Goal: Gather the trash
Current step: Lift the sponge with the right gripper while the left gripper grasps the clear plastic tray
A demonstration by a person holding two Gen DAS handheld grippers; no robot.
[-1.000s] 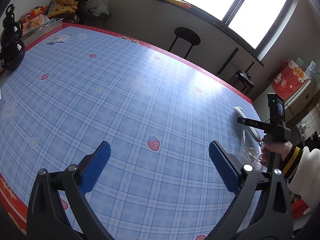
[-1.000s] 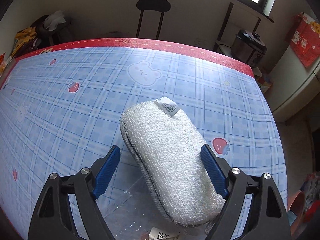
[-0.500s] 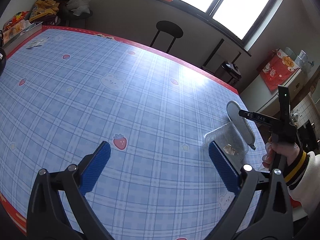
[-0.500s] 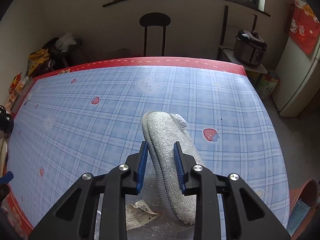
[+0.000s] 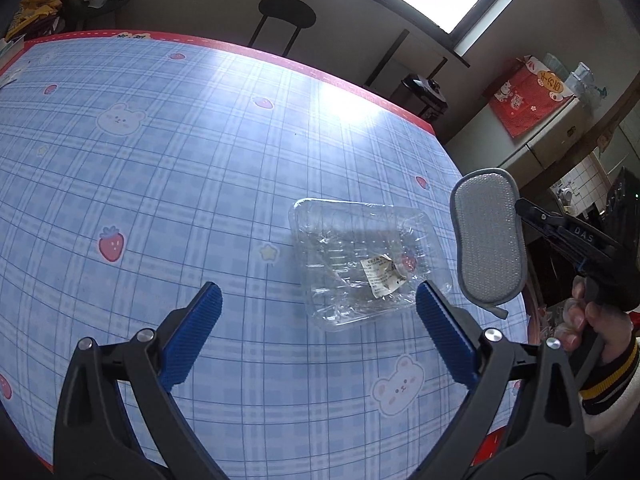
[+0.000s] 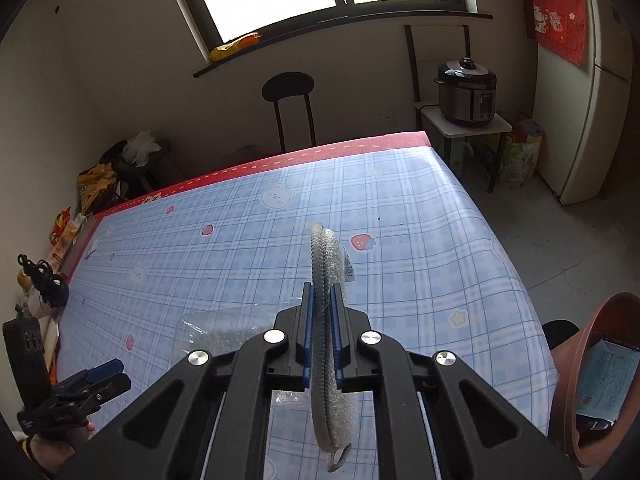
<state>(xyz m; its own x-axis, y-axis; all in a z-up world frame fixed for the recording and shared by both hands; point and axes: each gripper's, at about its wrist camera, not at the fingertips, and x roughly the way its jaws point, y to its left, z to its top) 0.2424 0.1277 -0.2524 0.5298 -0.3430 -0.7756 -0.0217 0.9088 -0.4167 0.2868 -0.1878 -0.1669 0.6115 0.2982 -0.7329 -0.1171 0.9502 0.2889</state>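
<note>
Clear glossy plastic tray (image 5: 362,264), rough woven sponge (image 5: 488,236).

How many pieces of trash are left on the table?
1: a clear plastic tray with a paper label inside, lying ahead of the open left gripper. More may lie outside both views.
</note>
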